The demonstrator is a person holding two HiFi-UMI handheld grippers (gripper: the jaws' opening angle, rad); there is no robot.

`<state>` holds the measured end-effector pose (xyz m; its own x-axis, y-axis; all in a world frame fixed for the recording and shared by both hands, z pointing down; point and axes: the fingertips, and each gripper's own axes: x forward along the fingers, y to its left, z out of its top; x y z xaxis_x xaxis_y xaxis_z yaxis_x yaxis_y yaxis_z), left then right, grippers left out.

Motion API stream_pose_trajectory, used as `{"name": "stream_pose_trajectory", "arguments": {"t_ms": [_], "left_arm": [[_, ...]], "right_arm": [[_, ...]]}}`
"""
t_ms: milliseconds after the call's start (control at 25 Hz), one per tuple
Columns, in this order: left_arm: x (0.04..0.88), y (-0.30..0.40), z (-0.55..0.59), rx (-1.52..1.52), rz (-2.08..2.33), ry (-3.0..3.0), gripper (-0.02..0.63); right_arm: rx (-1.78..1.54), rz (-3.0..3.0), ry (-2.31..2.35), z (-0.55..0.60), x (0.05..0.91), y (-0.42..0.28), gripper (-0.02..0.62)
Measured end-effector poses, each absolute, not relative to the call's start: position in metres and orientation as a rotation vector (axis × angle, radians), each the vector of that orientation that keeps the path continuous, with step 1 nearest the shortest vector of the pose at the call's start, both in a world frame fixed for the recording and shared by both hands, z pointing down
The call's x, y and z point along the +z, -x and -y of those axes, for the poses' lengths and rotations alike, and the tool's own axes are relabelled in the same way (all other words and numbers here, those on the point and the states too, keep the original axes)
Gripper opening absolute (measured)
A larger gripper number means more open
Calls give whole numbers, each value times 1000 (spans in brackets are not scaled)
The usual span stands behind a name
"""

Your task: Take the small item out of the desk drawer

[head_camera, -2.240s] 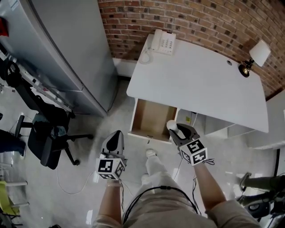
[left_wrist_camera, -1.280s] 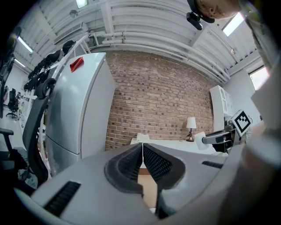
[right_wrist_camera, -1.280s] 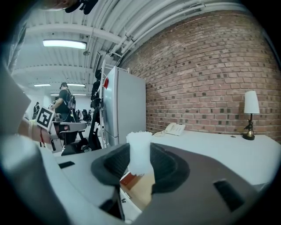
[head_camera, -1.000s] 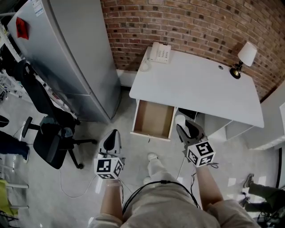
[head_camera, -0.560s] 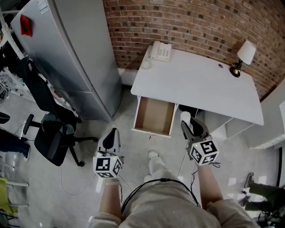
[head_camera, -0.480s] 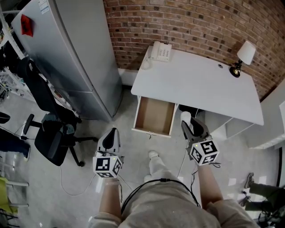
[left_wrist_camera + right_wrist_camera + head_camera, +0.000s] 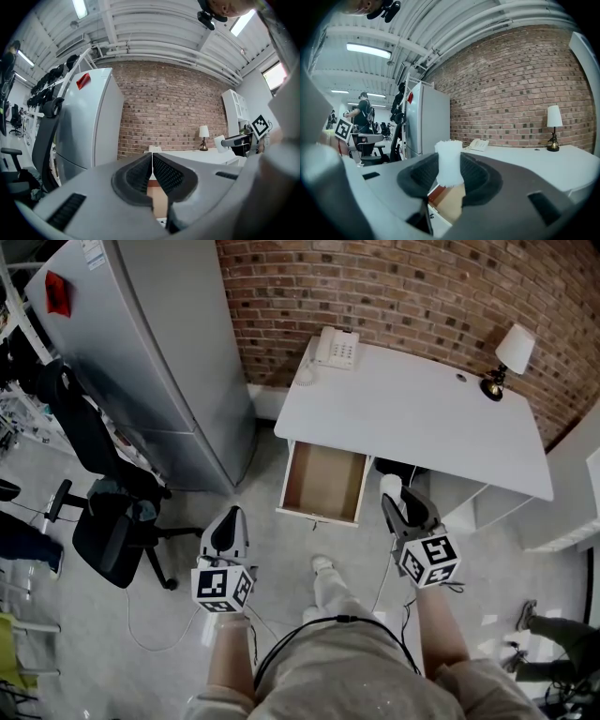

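Little weight, probably soft: pinches small white item mid-body in right hand-held gripper; left hand-held gripper pressed together.

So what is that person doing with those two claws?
A person stands in front of a white desk whose drawer is pulled open. Their right claw is clamped on a small white item, held outside the drawer. The left claw is shut with nothing in it, off to the drawer's left.
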<state>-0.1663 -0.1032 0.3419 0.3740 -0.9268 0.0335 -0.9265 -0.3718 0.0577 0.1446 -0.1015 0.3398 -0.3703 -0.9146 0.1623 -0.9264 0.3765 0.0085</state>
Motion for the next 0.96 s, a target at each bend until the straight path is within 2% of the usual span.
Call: {"name": "stream_pose_trajectory", "arguments": {"t_ms": [960], "left_arm": [[347,170,103,-8,1736,-2529,5]], "right_arm": [[130,2500,-1668,104,346,-143,150]]}}
